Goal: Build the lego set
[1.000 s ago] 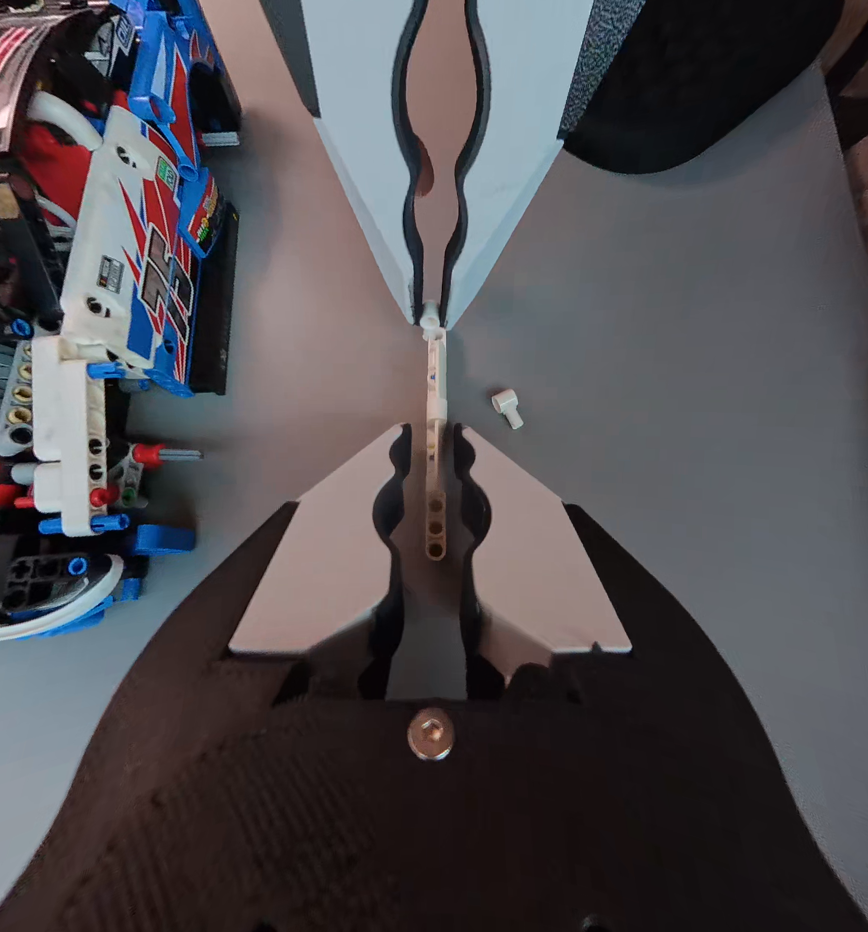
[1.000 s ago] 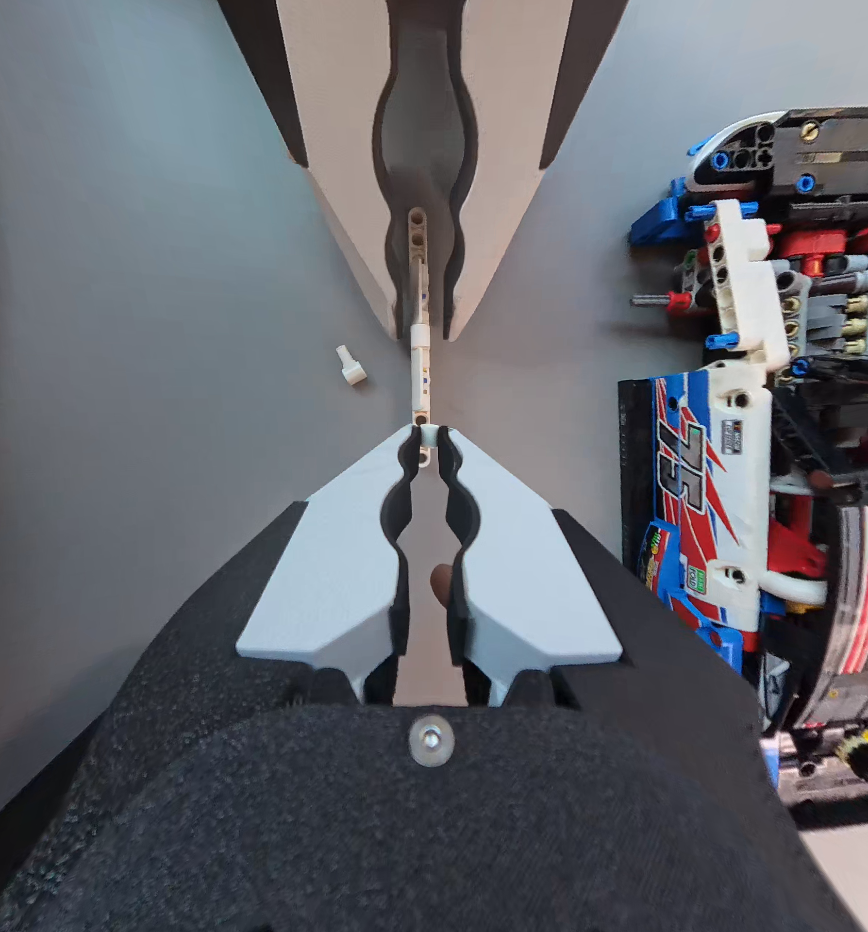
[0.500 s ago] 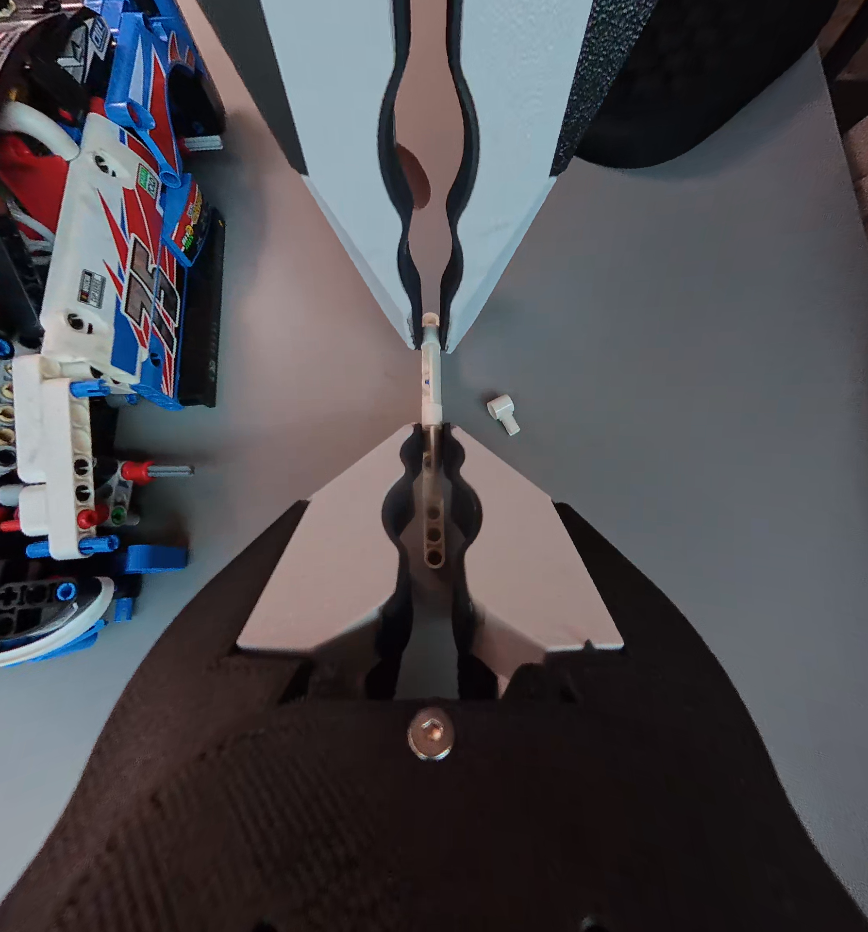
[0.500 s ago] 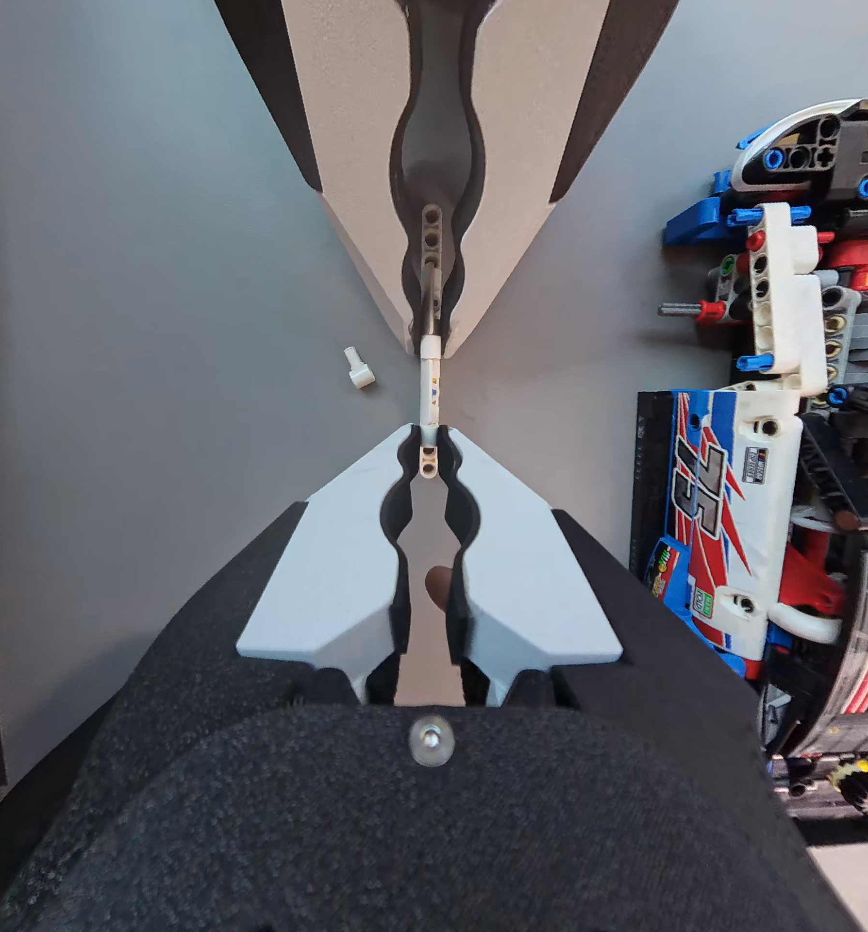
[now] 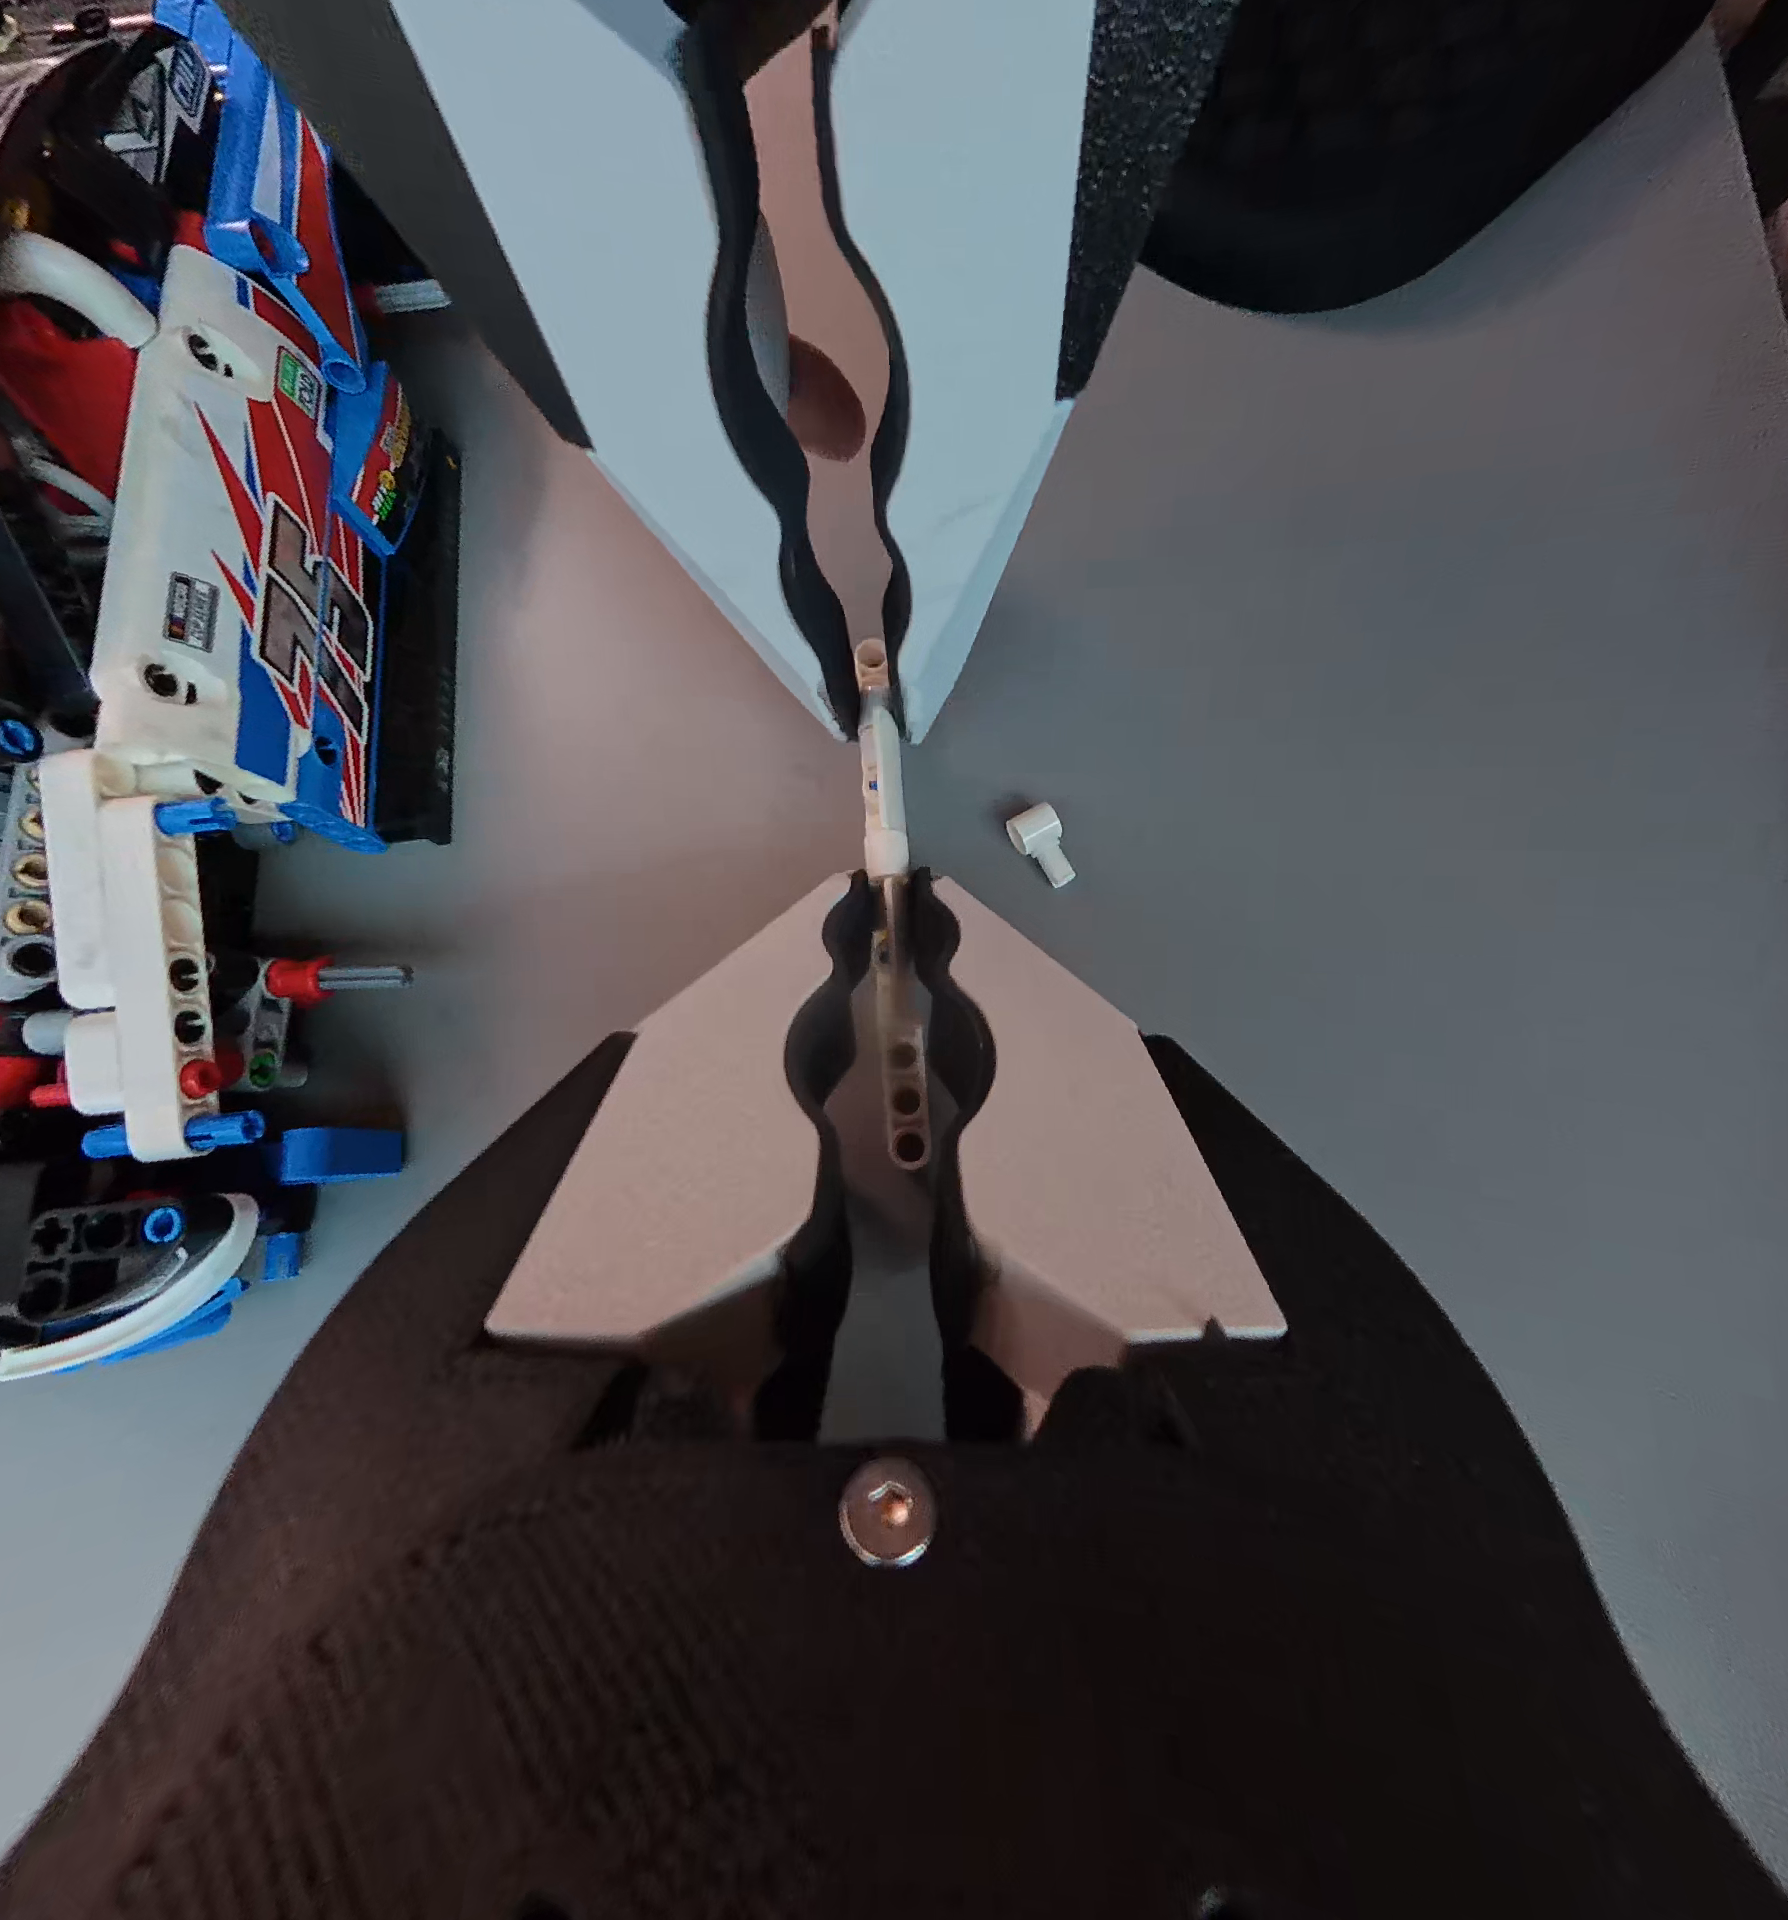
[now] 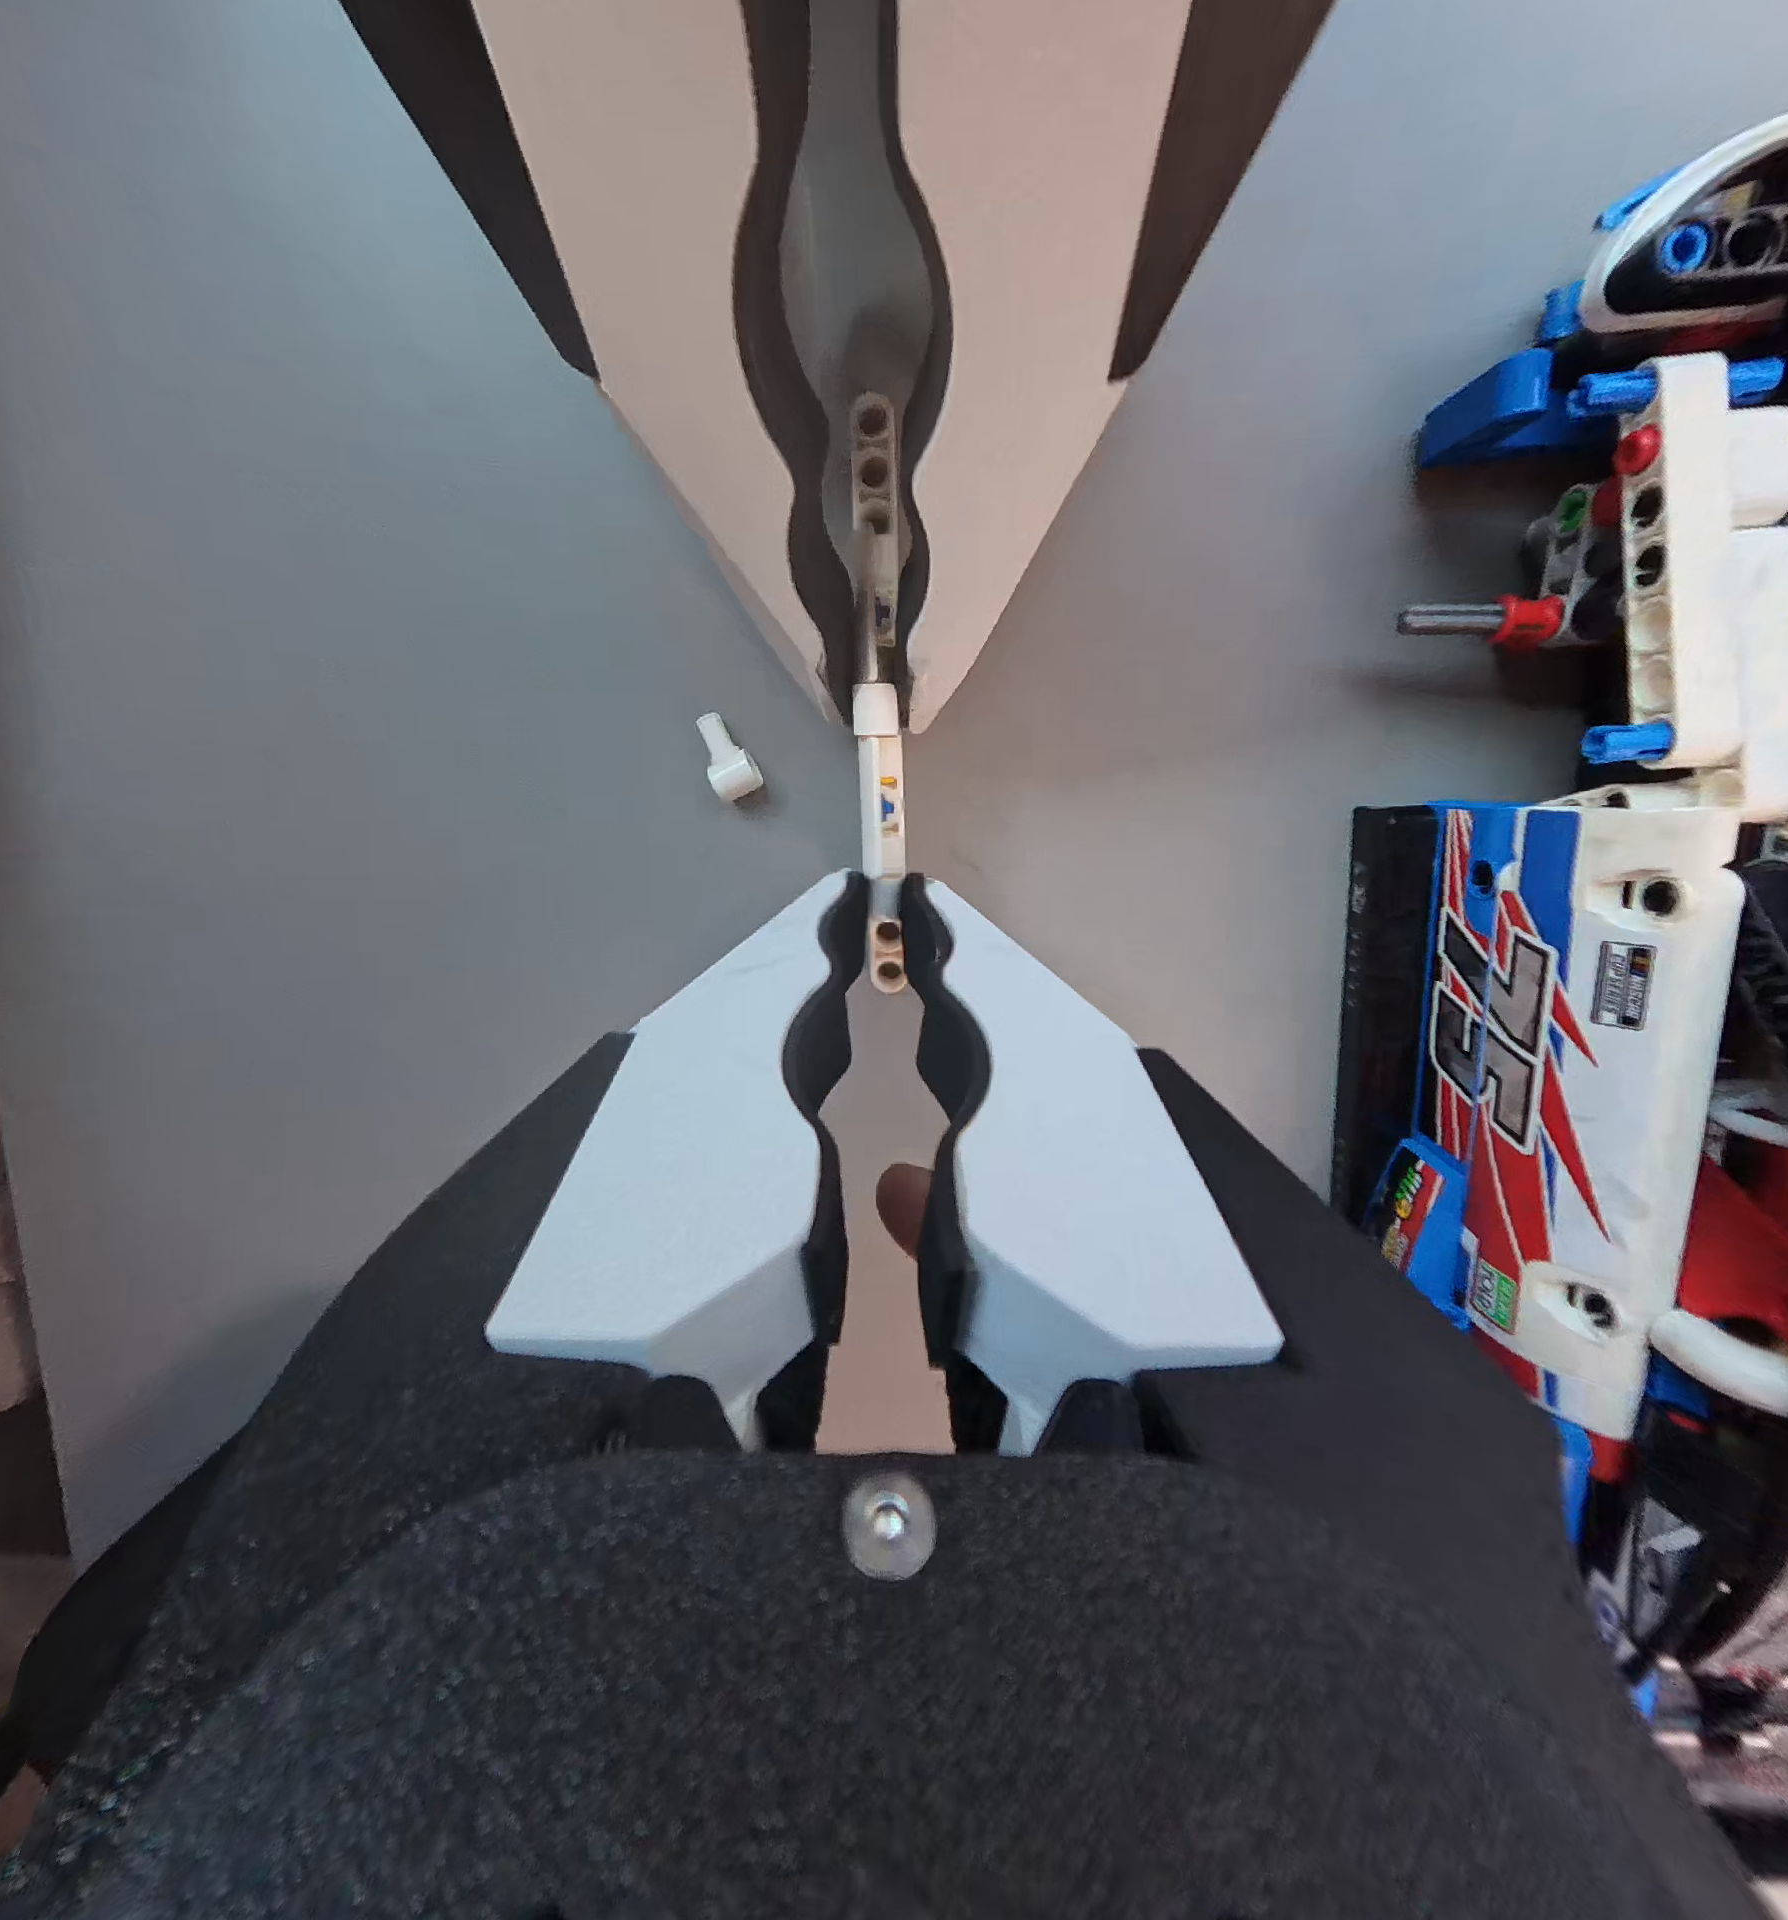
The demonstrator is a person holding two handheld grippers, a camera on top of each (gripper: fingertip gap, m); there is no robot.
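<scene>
A thin white lego beam (image 5: 885,800) hangs above the grey table (image 5: 1389,935), held at both ends. My left gripper (image 5: 885,883), with beige fingers, is shut on its grey holed end (image 5: 905,1101). My right gripper (image 6: 885,883), with light blue fingers, is shut on the other end, where a tan holed tip (image 6: 885,951) shows between the jaws. The two grippers face each other tip to tip; the right one (image 5: 874,727) comes from the top of the left wrist view, and the left one (image 6: 874,717) from the top of the right wrist view. The beam (image 6: 882,800) carries a small coloured sticker.
A small white connector (image 5: 1041,844) lies loose on the table beside the beam, also in the right wrist view (image 6: 727,774). The part-built white, blue and red lego race car (image 5: 246,644) stands to one side (image 6: 1596,987). A dark shape (image 5: 1337,135) sits at the table's far edge. My left and right fingertips are right by each other.
The two grippers have come closer together, so less of the beam shows between their tips. The beam's ends sit deeper between both pairs of fingers. The car has shifted in both views.
</scene>
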